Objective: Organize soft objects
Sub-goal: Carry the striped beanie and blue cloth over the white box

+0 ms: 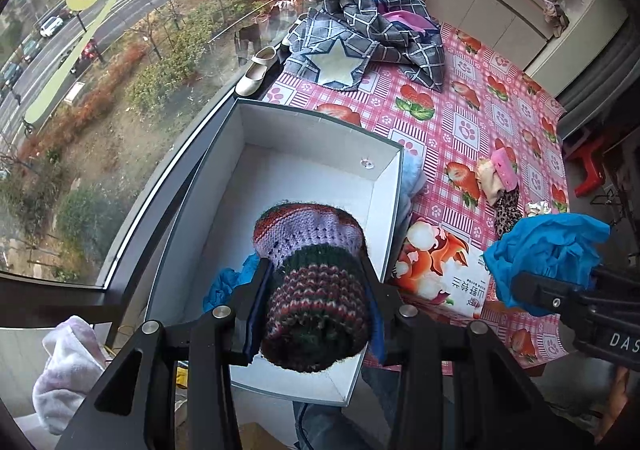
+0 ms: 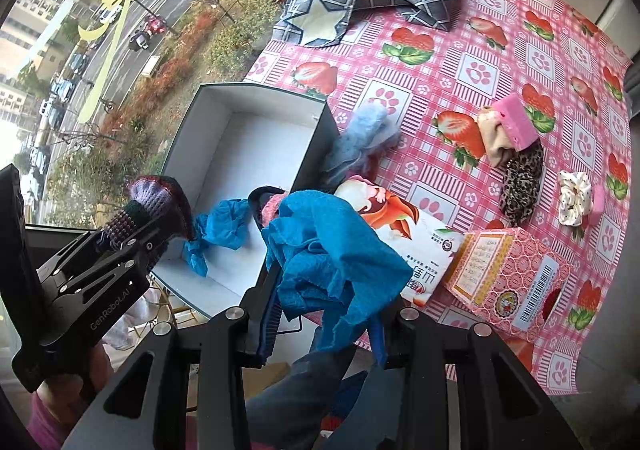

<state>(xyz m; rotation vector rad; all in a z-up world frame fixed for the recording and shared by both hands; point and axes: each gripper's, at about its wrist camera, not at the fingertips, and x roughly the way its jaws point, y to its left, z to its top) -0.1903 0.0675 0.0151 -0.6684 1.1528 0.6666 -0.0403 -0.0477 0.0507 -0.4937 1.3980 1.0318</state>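
Knit hat [image 1: 316, 290] clamped between the fingers of the left tool [image 1: 316, 314], held over the near end of an open white box [image 1: 304, 178] that sits at the window edge of a table [image 1: 500, 118] covered in a pink strawberry-print cloth. Right tool [image 2: 320, 314] is closed on a bunched blue cloth [image 2: 332, 254], hanging just above the box's near right corner. Inside the box, a second crumpled blue cloth [image 2: 218, 230] lies on the floor near the left wall, with a pink-and-dark knitted piece [image 2: 268, 202] resting against the right wall. Fluffy pale-blue item [image 2: 368, 138] lies on the table, touching the box's outer right side. Printed packet [image 2: 404, 226] sits just beside it, next to a pink patterned carton [image 2: 508, 278]. Farther right lie a leopard-print piece [image 2: 520, 182], a beige cloth [image 2: 496, 138] with a pink block [image 2: 516, 122] on it, and a white scrunchie [image 2: 574, 198]. Checked grey fabric [image 1: 376, 34] is heaped at the table's far end, and a cream shoe [image 1: 256, 70] stands on the sill.
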